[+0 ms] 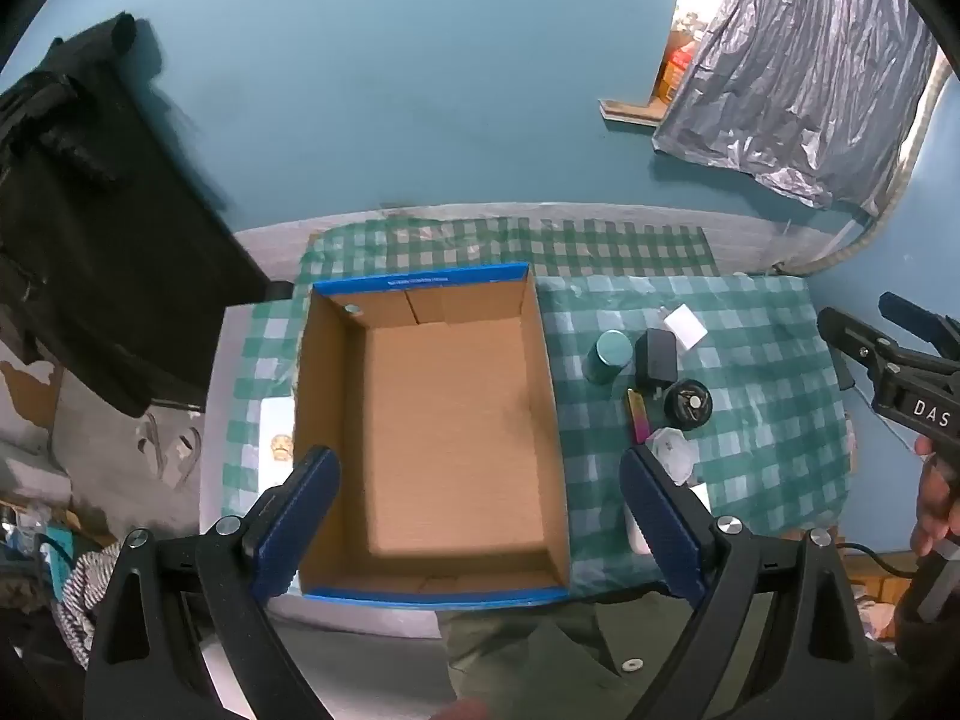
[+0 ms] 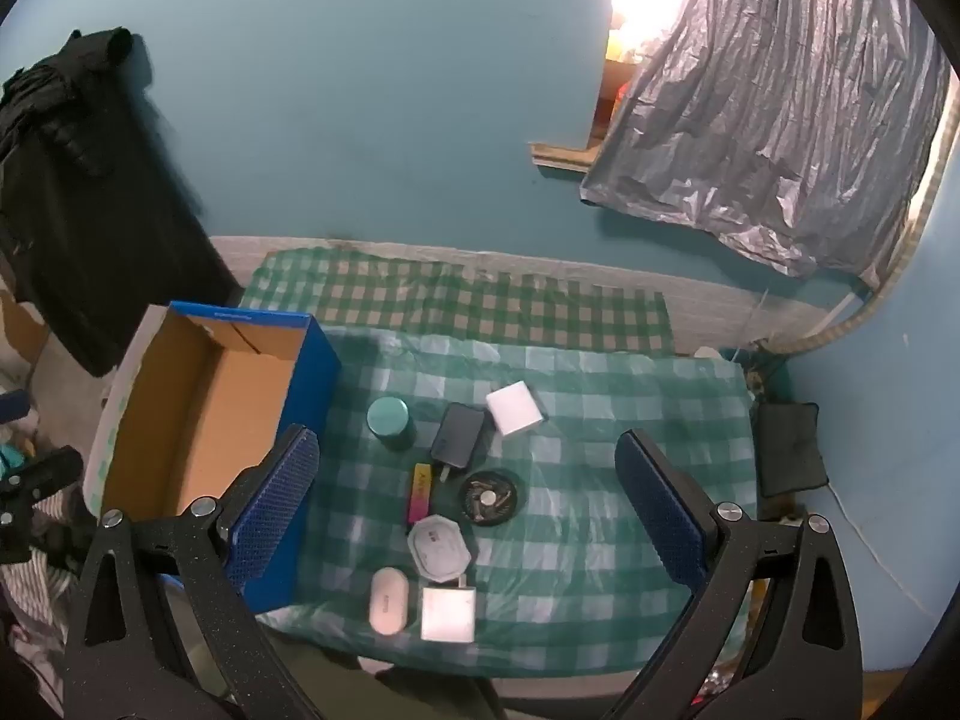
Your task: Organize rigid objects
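Both tongs, left (image 1: 474, 516) and right (image 2: 465, 504), gape wide and empty. Left hangs over the empty cardboard box (image 1: 432, 420); right hangs over small objects (image 2: 450, 480) clustered on the checked worktop (image 2: 600, 420) beside that box.

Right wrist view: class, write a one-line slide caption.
Open right gripper hovers above small objects on checked cloth, beside an empty cardboard box.
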The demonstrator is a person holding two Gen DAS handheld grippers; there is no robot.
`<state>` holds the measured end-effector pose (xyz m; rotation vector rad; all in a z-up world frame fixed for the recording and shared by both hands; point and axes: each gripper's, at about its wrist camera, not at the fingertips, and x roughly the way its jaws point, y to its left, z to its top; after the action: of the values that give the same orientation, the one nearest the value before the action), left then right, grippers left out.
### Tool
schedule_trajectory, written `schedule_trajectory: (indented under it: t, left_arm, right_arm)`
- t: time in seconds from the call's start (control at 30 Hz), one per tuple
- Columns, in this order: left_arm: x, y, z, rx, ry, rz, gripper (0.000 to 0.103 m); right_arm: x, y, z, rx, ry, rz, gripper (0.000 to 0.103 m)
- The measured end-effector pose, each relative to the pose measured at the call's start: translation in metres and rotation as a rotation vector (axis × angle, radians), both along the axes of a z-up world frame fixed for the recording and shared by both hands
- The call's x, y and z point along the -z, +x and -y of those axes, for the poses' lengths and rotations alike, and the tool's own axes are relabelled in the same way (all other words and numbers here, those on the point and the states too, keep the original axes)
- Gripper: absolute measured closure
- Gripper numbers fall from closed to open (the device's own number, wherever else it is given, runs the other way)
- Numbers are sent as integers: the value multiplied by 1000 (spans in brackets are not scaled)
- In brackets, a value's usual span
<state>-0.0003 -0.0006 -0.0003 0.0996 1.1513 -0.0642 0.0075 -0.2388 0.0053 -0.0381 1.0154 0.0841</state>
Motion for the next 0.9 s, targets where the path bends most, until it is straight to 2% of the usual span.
schedule_trajectory:
  t: [0.1, 0.13, 0.27, 0.43, 0.9]
  left_arm:
    - [0, -3, 3, -5, 8, 2, 8]
    - [0, 1, -1, 2, -27, -28, 8]
    - [0, 3, 4, -1, -28, -37, 8]
    - [4, -2, -8, -4, -64, -40, 8]
    - [4, -7, -5, 7, -49, -32, 8]
  right_arm:
    - [0, -1, -1, 2, 1, 4, 3]
    - [0, -2, -1, 1, 1, 0, 3]
    - [2, -3, -2, 1, 1, -4, 3]
    - [4, -7, -6, 0, -1, -6, 3]
    - [2, -12, -2, 1, 2, -8, 3]
